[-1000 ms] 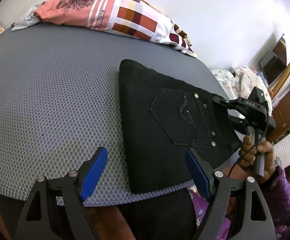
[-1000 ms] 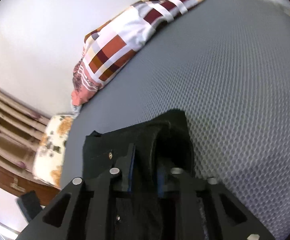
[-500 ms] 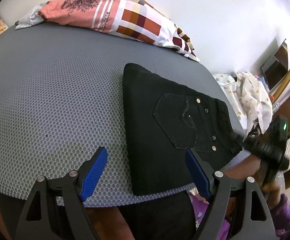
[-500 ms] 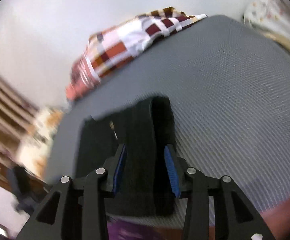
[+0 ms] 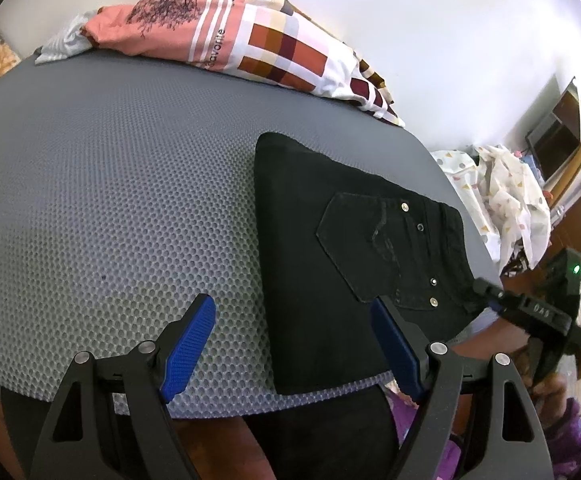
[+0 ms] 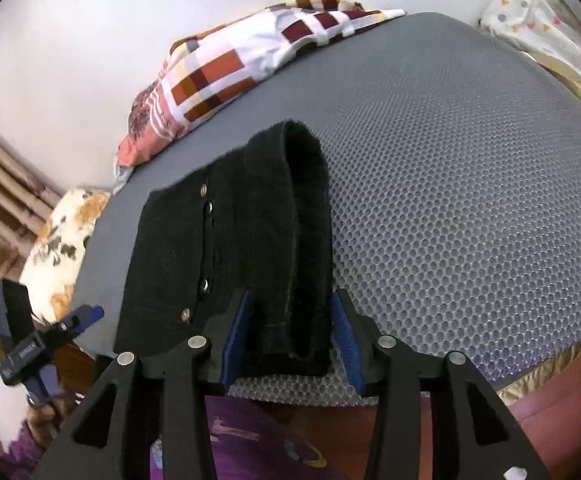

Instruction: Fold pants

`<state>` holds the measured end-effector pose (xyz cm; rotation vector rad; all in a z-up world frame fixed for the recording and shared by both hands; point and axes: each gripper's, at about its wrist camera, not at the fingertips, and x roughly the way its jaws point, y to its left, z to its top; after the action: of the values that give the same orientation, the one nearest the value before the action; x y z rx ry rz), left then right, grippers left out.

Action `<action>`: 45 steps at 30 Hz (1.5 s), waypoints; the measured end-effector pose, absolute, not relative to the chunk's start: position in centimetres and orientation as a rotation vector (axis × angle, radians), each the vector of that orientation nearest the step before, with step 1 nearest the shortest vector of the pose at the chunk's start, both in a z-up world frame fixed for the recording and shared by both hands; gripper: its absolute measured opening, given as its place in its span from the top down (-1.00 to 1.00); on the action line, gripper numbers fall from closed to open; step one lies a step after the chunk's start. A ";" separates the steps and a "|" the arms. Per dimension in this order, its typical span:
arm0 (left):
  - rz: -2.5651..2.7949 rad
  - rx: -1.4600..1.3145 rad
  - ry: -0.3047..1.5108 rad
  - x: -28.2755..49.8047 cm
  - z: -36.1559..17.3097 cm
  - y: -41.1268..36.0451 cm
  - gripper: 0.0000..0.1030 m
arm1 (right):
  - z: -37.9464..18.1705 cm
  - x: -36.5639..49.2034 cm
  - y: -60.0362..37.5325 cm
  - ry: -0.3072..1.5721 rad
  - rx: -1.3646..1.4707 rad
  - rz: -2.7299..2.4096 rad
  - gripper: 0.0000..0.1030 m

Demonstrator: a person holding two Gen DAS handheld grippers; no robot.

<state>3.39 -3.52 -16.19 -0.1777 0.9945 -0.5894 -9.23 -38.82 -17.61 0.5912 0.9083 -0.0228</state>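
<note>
Left tongs (image 5: pixel 292 350) released, jaws spread wide above the near edge of the grey mat (image 5: pixel 110 184). Right tongs (image 6: pixel 290 334) also released, straddling the folded edge of the black pants (image 5: pixel 330 264), not gripping. Pants lie folded near the mat's edge. Judged thick, soft, moderately heavy; grip at the folded edge. No containers visible.

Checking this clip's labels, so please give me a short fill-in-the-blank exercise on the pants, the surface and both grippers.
1. The folded black denim pants lie on a grey ____ mat.
2. The left gripper is ____, holding nothing.
3. The right gripper has open jaws on either side of the pants' ____ edge.

Missing words: honeycomb; open; folded
</note>
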 end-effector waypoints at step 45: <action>-0.487 0.250 0.952 7.0 -18.2 -9.1 -0.67 | -20.4 -3.4 -37.8 0.932 0.550 0.170 -1.00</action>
<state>6.98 -9.06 -18.20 0.2505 0.9519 -0.4872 -3.37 -37.78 -20.42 0.5502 0.9319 0.1700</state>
